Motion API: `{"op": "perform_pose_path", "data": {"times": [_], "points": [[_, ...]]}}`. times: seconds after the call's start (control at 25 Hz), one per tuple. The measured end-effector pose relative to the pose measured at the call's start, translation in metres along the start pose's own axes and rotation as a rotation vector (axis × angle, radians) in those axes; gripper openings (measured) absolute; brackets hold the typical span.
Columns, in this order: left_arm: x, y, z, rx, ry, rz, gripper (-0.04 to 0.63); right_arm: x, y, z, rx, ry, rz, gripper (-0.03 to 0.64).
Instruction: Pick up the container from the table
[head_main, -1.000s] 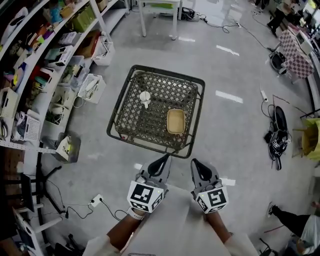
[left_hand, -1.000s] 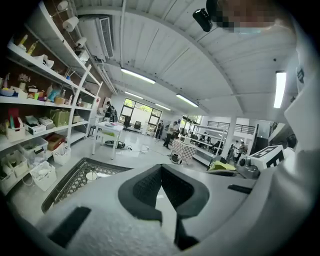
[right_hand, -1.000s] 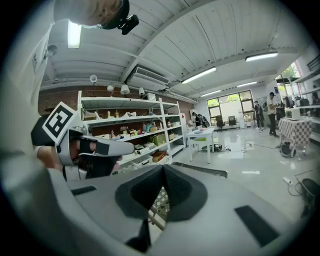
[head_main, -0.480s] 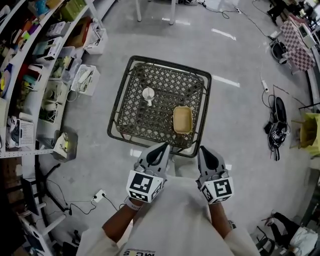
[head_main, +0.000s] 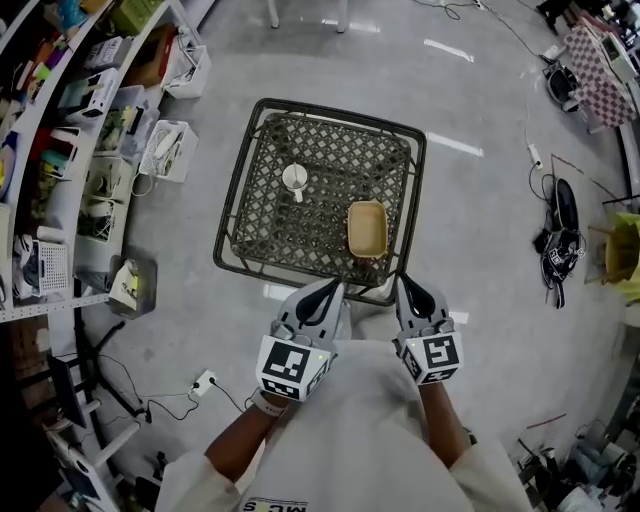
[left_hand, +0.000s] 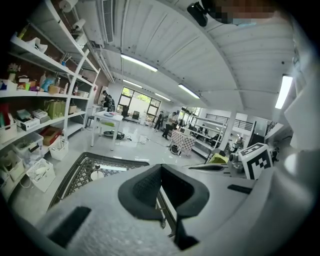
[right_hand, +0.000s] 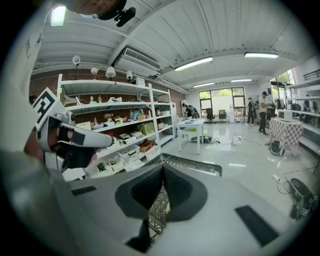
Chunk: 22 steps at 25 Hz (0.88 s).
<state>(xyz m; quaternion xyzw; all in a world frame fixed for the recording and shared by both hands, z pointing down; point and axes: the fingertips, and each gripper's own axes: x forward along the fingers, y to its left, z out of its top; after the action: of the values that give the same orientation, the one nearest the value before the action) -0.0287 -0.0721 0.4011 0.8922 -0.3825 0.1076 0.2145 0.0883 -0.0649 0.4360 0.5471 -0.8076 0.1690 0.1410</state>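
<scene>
While both my claws hang at the near edge of the table (head_main: 330, 160), the grey floor (head_main: 490, 230) spreads round that table on every side. Shelves (head_main: 70, 120) packed with boxes and bins stand well to the left of the table. The table is a square, dark metal frame with a lattice top.

My left claw (head_main: 336, 287) has its tips at the middle of the table's near rim. Its jaws are closed tip to tip, with nothing between them. My right claw (head_main: 404, 284) sits beside it, by the table's near right corner. Its jaws are likewise pressed together and empty, and through the slit under its pads I see only the table's lattice.

The container (head_main: 367, 228), a tan rectangular tub, lies on the table close to the right edge and toward the near side. It is just beyond my right claw's tips and not touched by them. A white cup (head_main: 294, 178) stands on the table left of centre, well apart from the container.
</scene>
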Motion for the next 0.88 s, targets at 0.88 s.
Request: {"op": "perform_pose_path", "data": {"times": [0.88], "points": [[-0.001, 0.0, -0.029, -0.018, 0.071, 0.038, 0.023, 0.085, -0.061, -0.106, 0.02, 0.191, -0.033, 0.107]]}}
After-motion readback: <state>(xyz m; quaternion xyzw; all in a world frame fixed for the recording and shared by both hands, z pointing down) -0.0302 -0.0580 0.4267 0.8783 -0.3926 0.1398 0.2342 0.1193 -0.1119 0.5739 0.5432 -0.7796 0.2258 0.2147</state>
